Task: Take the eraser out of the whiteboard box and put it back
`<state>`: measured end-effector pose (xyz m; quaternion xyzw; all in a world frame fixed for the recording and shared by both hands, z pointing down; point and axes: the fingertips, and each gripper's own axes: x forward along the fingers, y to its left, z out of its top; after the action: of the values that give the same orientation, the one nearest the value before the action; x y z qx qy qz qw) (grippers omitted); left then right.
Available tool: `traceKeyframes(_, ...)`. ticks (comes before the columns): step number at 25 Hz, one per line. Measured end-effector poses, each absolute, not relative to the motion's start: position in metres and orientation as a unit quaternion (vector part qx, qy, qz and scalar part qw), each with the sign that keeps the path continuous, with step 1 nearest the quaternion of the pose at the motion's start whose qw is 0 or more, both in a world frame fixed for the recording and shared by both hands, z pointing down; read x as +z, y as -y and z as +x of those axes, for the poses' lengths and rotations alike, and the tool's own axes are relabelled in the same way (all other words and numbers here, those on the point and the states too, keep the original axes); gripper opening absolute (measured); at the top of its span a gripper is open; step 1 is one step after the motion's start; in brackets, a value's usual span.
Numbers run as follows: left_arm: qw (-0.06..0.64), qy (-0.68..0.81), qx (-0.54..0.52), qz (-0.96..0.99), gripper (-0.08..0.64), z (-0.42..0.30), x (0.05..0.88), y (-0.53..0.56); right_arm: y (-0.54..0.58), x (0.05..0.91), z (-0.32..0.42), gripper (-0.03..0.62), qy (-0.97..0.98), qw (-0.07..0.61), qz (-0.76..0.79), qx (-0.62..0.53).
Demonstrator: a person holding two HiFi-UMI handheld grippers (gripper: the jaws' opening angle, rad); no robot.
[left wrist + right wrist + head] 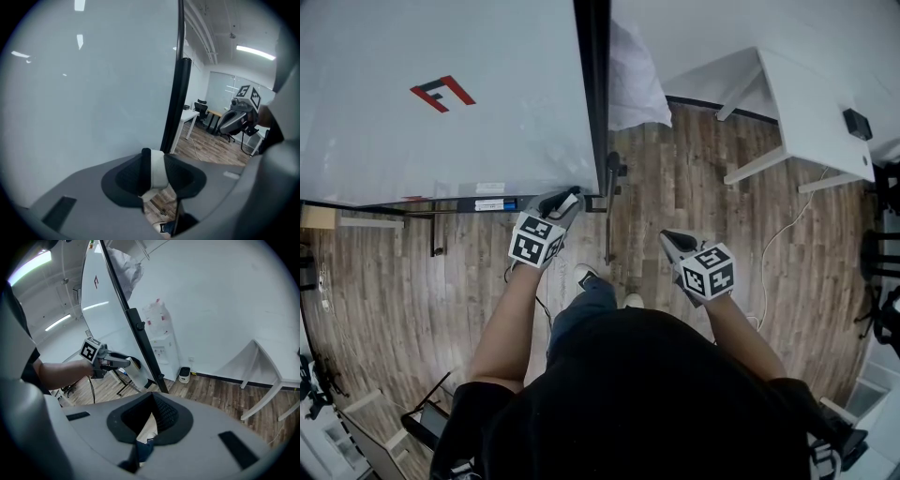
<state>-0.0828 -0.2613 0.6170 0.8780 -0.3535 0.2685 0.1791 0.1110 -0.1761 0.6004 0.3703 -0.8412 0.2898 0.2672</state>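
Note:
My left gripper [565,201] is shut on the eraser [158,171], a white block with a dark side, upright between the pads. It hangs just off the lower right corner of the whiteboard [441,141], beside the right end of the board's tray [492,203]. The right gripper view shows that same left gripper [123,363] holding the eraser [133,364] in front of the board. My right gripper [671,241] hovers over the floor, well to the right. Its pads meet at the tips with nothing between them.
The whiteboard's black frame post [592,103] and stand leg [610,211] rise between the two grippers. A white table [811,112] stands at the right, with a cable [778,244] on the wooden floor. The person's feet [600,281] are below the grippers.

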Motion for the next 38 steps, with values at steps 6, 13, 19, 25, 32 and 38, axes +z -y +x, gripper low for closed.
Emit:
traceKeyframes(6, 0.169, 0.368, 0.257, 0.877, 0.147, -0.084, 0.597, 0.256, 0.168, 0.593, 0.114, -0.006, 0.846, 0.264, 0.368, 0.282)
traceKeyframes(13, 0.157, 0.39, 0.236, 0.876, 0.147, -0.088, 0.577, 0.245, 0.156, 0.584, 0.115, -0.006, 0.852, 0.262, 0.362, 0.272)
traceKeyframes(19, 0.143, 0.404, 0.217, 0.877, 0.147, -0.09, 0.559, 0.233, 0.143, 0.578, 0.116, -0.006, 0.857, 0.261, 0.357, 0.265)
traceKeyframes(25, 0.142, 0.41, 0.211, 0.876, 0.147, -0.087, 0.552, 0.217, 0.133, 0.571, 0.119, -0.006, 0.86, 0.258, 0.355, 0.259)
traceKeyframes(32, 0.139, 0.413, 0.212, 0.875, 0.147, -0.085, 0.549, 0.198, 0.123, 0.568, 0.121, -0.005, 0.864, 0.261, 0.35, 0.25)
traceKeyframes(38, 0.138, 0.425, 0.213, 0.869, 0.147, -0.095, 0.545, 0.178, 0.112, 0.563, 0.119, -0.006, 0.87, 0.263, 0.34, 0.241)
